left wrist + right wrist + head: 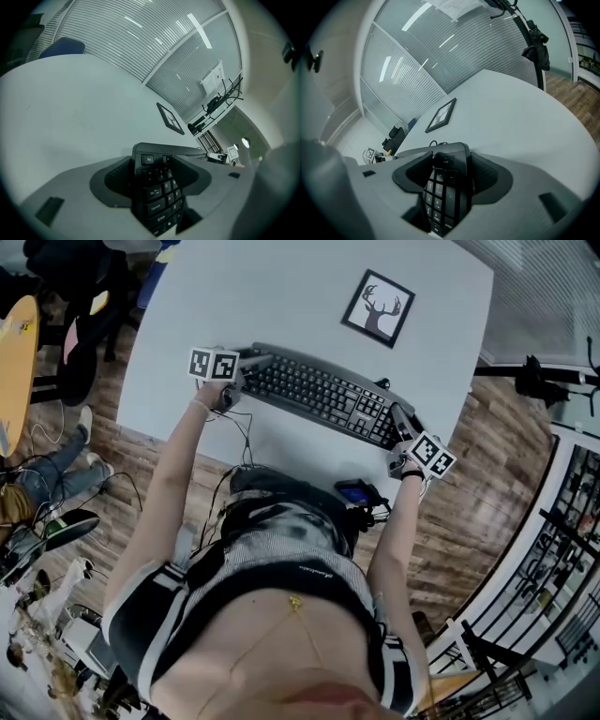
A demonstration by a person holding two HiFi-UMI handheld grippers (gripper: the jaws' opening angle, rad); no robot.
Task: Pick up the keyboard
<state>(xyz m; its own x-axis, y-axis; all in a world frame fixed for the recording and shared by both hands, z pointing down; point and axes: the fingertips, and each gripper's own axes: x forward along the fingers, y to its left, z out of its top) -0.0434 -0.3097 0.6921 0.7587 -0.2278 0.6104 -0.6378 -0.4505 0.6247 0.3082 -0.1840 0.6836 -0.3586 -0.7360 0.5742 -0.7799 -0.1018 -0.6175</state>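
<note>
Left hand-held gripper [255, 363] and right hand-held gripper [399, 420] each pinched one end of the keyboard [323, 395]; stiff, probably light, best lifted level.

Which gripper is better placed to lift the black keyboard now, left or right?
Neither alone: the left gripper is shut on the black keyboard's Esc end and the right gripper on its number-pad end, so an even lift with both looks best.
</note>
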